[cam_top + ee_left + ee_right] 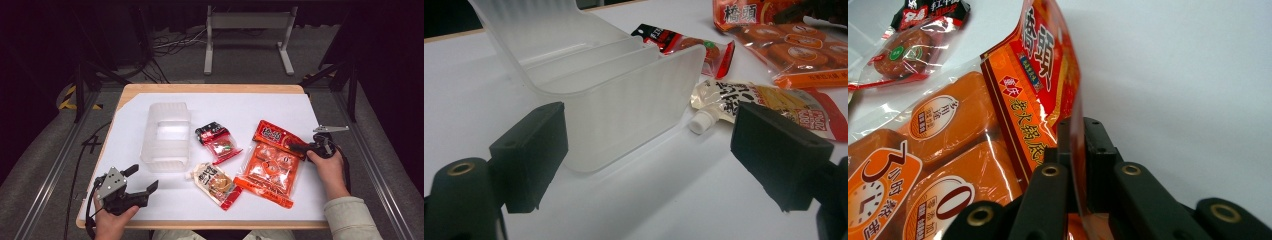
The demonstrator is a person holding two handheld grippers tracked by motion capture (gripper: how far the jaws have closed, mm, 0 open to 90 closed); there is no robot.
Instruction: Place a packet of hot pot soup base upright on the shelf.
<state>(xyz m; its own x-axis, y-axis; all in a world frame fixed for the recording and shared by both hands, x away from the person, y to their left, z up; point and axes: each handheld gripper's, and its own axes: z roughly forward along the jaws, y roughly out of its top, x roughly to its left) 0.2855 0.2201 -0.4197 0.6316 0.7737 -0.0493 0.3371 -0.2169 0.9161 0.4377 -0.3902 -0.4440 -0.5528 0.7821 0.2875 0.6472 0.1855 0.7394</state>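
Grip is made on your right: the right tongs (pixel 1075 150) are clamped on the top edge of the orange packet (pixel 267 162), which lies flat just left of them on the white table (pixel 280 107), not yet lifted; your left tongs (pixel 649 150) stand apart, holding nothing; just ahead of them sits the clear bin (pixel 624 95), with nothing visible inside; beyond it, between both tongs, the spouted pouch (pixel 216 182) and small red packet (pixel 218 142) wait untouched.

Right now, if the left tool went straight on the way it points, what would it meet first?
Most likely the clear bin: its near wall lies dead ahead of the open left tool, with bare table between them. Depth is hard to judge.
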